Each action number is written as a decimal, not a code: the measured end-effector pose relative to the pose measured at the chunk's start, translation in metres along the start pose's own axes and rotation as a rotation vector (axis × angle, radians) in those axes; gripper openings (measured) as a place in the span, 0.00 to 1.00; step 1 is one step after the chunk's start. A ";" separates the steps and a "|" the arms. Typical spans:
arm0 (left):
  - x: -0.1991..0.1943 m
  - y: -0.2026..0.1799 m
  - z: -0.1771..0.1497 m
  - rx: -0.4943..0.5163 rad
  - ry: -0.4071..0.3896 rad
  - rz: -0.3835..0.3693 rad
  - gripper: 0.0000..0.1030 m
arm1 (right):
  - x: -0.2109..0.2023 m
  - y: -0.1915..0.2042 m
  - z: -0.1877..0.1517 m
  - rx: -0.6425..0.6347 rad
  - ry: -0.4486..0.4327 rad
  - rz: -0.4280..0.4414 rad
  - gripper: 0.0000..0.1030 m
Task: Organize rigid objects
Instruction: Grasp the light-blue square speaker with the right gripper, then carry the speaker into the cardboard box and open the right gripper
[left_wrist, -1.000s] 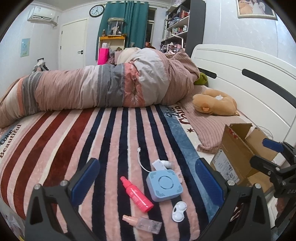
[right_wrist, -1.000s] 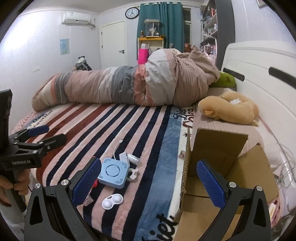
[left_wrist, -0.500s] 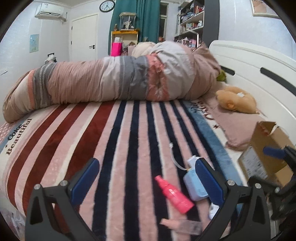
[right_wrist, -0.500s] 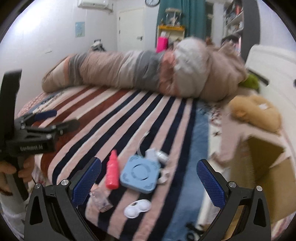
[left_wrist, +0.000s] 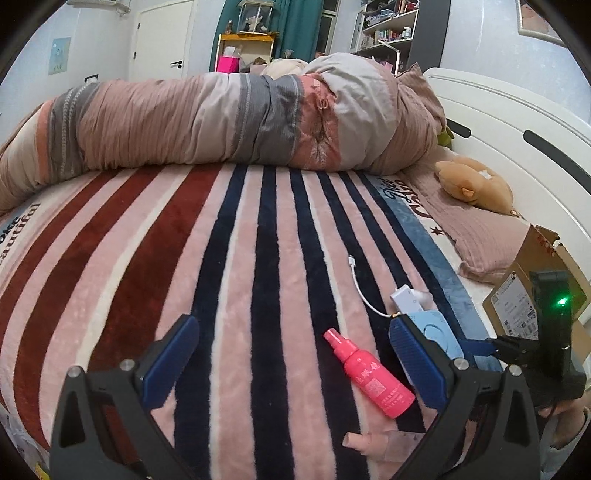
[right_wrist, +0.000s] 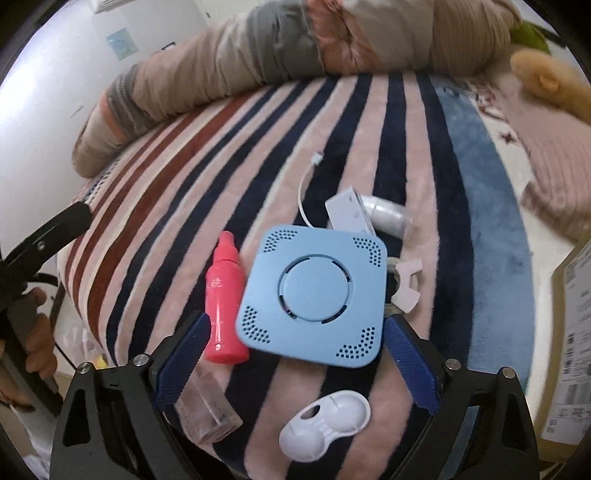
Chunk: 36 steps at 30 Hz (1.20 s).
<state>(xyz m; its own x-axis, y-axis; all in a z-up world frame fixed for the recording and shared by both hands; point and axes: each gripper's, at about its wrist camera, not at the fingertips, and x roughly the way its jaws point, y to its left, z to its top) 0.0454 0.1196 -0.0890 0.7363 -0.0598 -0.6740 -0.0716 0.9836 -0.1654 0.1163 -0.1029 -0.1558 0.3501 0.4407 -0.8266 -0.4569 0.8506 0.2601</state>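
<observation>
On the striped blanket lie a light-blue square box (right_wrist: 314, 295), a pink spray bottle (right_wrist: 223, 306), a clear bottle (right_wrist: 207, 413), a white lens case (right_wrist: 325, 424) and a white adapter with cable (right_wrist: 349, 214). My right gripper (right_wrist: 291, 362) is open and hovers low over them, its jaws either side of the blue box's near edge. My left gripper (left_wrist: 291, 358) is open and empty above the blanket, left of the pink bottle (left_wrist: 369, 373) and the blue box (left_wrist: 439, 336). The right gripper also shows in the left wrist view (left_wrist: 476, 347).
An open cardboard box (left_wrist: 532, 291) stands at the bed's right edge, its side also in the right wrist view (right_wrist: 569, 343). A rolled quilt (left_wrist: 221, 122) lies across the far side. A plush toy (left_wrist: 472, 184) rests on a pink pillow by the white headboard.
My right gripper has swung left and dropped close over the small objects, away from the cardboard box. My left gripper has shifted left, so the objects now sit at its right.
</observation>
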 end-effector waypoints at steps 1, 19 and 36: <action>0.001 0.001 0.000 -0.003 0.001 -0.002 1.00 | 0.003 -0.001 0.001 0.004 0.007 -0.004 0.88; 0.014 -0.007 -0.002 0.017 0.052 -0.241 0.99 | 0.011 0.007 0.007 -0.073 -0.028 -0.118 0.77; -0.035 -0.104 0.050 0.081 0.053 -0.689 0.66 | -0.133 0.053 -0.009 -0.327 -0.460 0.071 0.77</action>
<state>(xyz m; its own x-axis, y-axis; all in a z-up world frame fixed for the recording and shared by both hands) 0.0609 0.0278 -0.0126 0.5618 -0.6811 -0.4694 0.4521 0.7281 -0.5153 0.0385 -0.1192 -0.0366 0.5965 0.6351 -0.4908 -0.6959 0.7139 0.0780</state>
